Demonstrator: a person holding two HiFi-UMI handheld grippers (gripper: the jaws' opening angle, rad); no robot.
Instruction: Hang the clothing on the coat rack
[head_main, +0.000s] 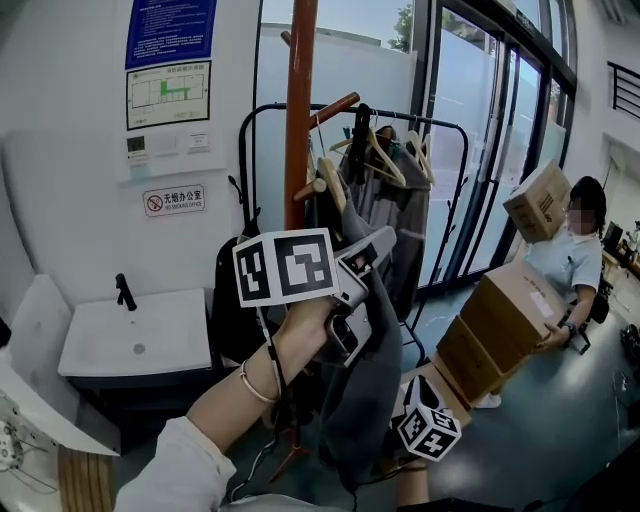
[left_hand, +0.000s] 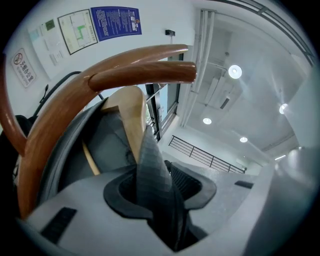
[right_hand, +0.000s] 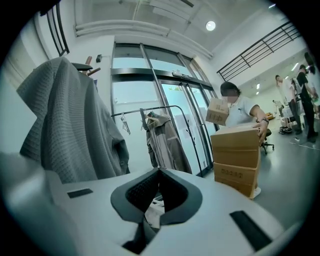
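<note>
The brown wooden coat rack (head_main: 298, 110) stands straight ahead, its curved pegs (left_hand: 145, 72) just above my raised left gripper (head_main: 380, 245). A fold of the grey knitted garment (left_hand: 152, 170) stands pinched between that gripper's jaws (left_hand: 157, 177). The rest of the garment (head_main: 362, 390) hangs down below my left hand. A pale wooden hanger (left_hand: 129, 117) sits on the rack behind the fold. My right gripper is low, with its marker cube (head_main: 430, 432) beside the garment's lower part. Its jaws (right_hand: 159, 172) meet at the tips and hold nothing, with the garment (right_hand: 65, 125) hanging to their left.
Behind the coat rack is a black clothes rail (head_main: 445, 125) with hangers and a grey coat (head_main: 395, 200). A person (head_main: 565, 260) handles stacked cardboard boxes (head_main: 500, 330) at the right by the glass doors (head_main: 480, 150). A white sink cabinet (head_main: 100, 345) stands at the left.
</note>
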